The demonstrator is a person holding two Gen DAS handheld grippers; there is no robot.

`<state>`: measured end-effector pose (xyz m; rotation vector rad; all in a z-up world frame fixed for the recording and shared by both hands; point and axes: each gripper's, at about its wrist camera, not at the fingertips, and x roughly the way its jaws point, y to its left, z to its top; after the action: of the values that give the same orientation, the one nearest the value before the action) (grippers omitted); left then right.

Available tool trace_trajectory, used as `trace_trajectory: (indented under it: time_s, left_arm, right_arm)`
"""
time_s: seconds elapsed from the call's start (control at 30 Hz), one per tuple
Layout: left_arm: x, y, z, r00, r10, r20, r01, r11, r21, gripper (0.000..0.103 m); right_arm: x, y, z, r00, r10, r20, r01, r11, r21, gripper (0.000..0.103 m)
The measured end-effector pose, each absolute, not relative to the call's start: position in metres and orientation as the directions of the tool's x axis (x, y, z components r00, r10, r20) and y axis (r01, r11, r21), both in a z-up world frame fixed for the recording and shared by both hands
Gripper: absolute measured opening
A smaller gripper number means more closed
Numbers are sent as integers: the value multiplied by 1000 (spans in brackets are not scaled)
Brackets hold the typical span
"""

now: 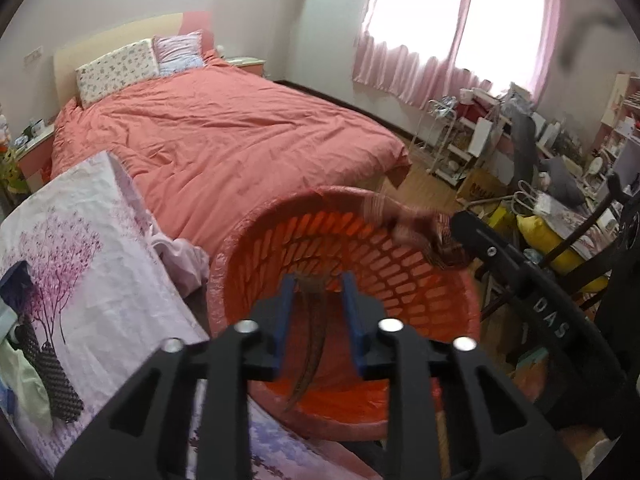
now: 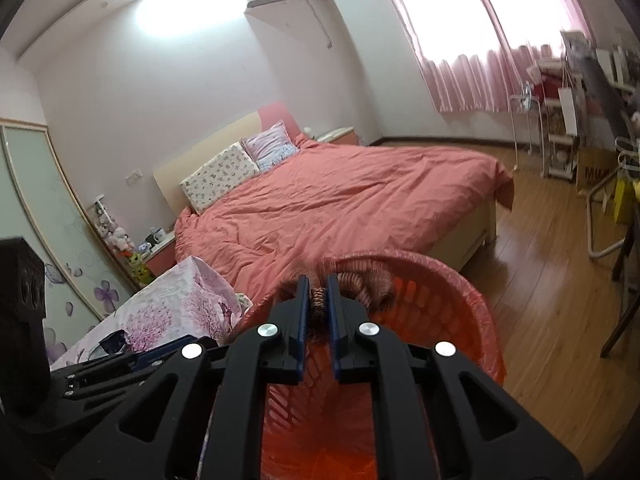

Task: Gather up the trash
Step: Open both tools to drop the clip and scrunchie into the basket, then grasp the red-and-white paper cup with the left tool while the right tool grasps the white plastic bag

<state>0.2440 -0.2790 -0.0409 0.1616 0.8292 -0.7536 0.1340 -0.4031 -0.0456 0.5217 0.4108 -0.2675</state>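
An orange slatted trash basket [image 1: 404, 280] lined with a red plastic bag stands beside the bed; it also shows in the right wrist view [image 2: 452, 304]. My left gripper [image 1: 318, 280] is open over the basket's mouth, and a long brown strip [image 1: 314, 344] hangs down between its blue pads. My right gripper [image 2: 319, 280] is shut on a reddish-brown patterned wad of trash [image 2: 362, 282] and holds it over the basket's far rim. In the left wrist view the same wad [image 1: 420, 228] hangs at the tip of the right gripper, which comes in from the right.
A bed with a salmon quilt [image 1: 224, 132] lies behind the basket. A table with a purple floral cloth [image 1: 84, 264] is at the left, bearing a dark textured roll [image 1: 56, 380]. Cluttered shelves and chairs [image 1: 532, 160] fill the right. Wooden floor [image 2: 552, 272] lies right of the basket.
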Motion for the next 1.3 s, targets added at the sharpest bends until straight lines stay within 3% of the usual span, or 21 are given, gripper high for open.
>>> trace_trajectory:
  time_s: [0.13, 0.23, 0.43, 0.7, 0.87, 1.3]
  left_arm:
    - [251, -266, -47, 462, -500, -732, 632, 765, -123, 40]
    - [253, -254, -45, 482, -473, -737, 608, 787, -107, 43]
    - [251, -221, -33, 538, -423, -729, 564, 824, -62, 48]
    - [229, -157, -13, 630, -332, -702, 479, 878, 14, 61]
    - [218, -100, -1, 672, -274, -688, 399, 917, 24, 64]
    - [202, 63, 5, 740, -59, -670, 102, 994, 25, 68]
  right_arm:
    - [136, -404, -54, 866, -135, -481, 367, 824, 431, 15]
    - [132, -399, -52, 856, -163, -490, 388, 830, 401, 34]
    - [131, -389, -39, 844, -218, -490, 410, 852, 327, 41]
    - [132, -362, -23, 841, -220, -494, 388, 881, 270, 42]
    - [134, -333, -18, 846, -186, -499, 346, 905, 249, 48]
    - [148, -230, -20, 835, -17, -550, 157, 966, 208, 50]
